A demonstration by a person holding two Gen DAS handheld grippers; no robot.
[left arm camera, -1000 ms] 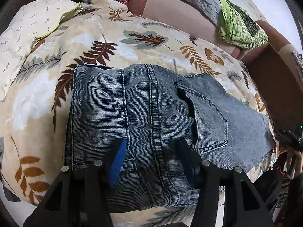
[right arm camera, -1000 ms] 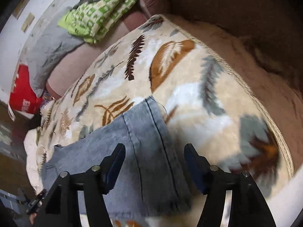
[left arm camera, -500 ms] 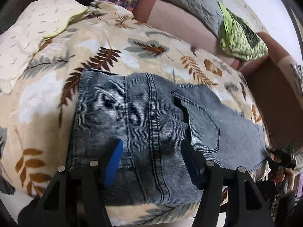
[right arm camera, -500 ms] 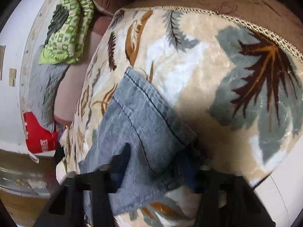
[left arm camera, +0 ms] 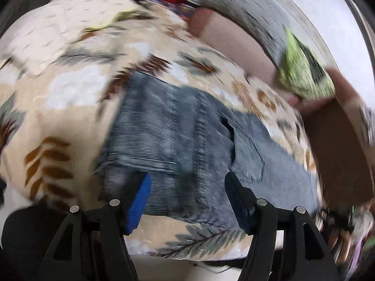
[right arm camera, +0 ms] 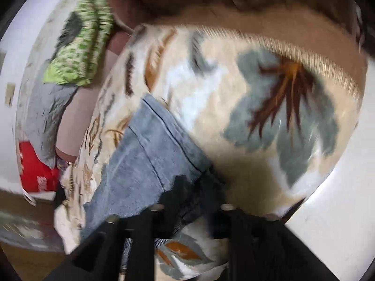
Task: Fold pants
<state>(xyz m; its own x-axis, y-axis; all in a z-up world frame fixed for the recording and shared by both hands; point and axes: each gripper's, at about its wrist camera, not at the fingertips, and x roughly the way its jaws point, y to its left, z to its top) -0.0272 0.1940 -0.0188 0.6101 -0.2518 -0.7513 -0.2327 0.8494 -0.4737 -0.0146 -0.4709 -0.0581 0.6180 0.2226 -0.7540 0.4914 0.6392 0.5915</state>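
Note:
Blue-grey jeans (left arm camera: 182, 135) lie flat on a leaf-print blanket (left arm camera: 70, 93), back pocket up. My left gripper (left arm camera: 187, 189) hovers open at the waist end, its fingers straddling the denim near the bed's front edge without pressing on it. In the right wrist view the leg end of the jeans (right arm camera: 150, 154) runs toward my right gripper (right arm camera: 199, 187). Its dark fingers stand close together with the bunched hem corner between them, and its jaws are opening. Both views are motion-blurred.
A folded green patterned cloth (left arm camera: 302, 70) lies on the pink and grey bedding behind the blanket (right arm camera: 234, 93). A cream pillow (left arm camera: 58, 23) is at the far left, a red bag (right arm camera: 35, 168) beyond it. A brown cushion (left arm camera: 339, 152) borders the right side.
The left gripper slid toward the waist's near edge and rolled, fingers still apart. The right gripper rolled, sank onto the leg hem, and its fingers drew together around the hem corner.

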